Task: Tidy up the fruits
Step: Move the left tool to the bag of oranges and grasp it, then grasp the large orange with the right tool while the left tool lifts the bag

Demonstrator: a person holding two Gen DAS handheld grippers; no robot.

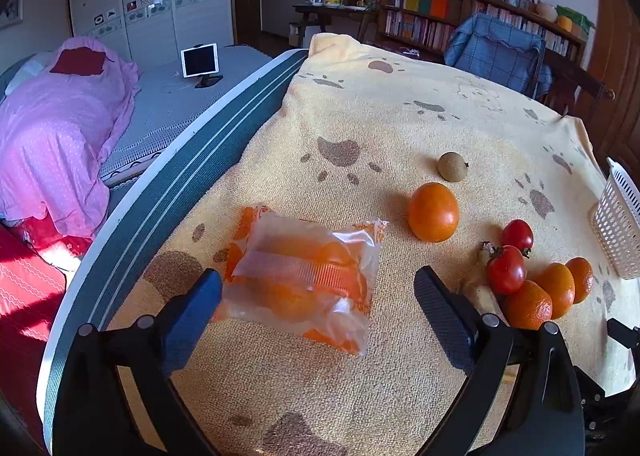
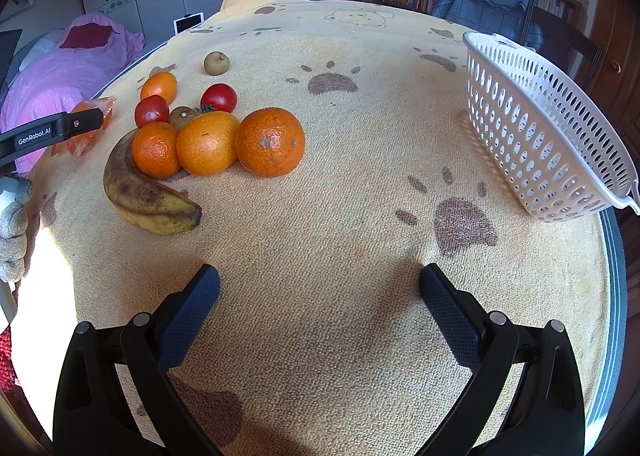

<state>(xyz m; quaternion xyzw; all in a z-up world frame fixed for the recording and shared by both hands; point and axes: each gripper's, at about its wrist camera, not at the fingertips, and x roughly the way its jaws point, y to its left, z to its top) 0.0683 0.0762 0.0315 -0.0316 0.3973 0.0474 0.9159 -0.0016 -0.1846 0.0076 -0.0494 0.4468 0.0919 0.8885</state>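
Note:
My left gripper (image 1: 318, 296) is open just above the towel, its fingers on either side of a clear plastic bag (image 1: 304, 280) of orange fruit. Beyond the bag lie a lone orange (image 1: 433, 212) and a small brown fruit (image 1: 453, 167). In the right wrist view, three oranges (image 2: 208, 144) sit in a row beside a spotted banana (image 2: 148, 196), with two red tomatoes (image 2: 218, 97) and a brown fruit (image 2: 182, 116) behind them. My right gripper (image 2: 320, 296) is open over bare towel, nothing between its fingers. A white slotted basket (image 2: 540, 128) lies tilted at the right.
A yellow paw-print towel (image 2: 340, 196) covers the round table. The table's edge (image 1: 180, 184) curves along the left, with a bed and pink cover (image 1: 60, 136) past it. A blue-draped chair (image 1: 496, 48) and bookshelves stand behind. A gloved hand (image 2: 14, 232) shows at the left.

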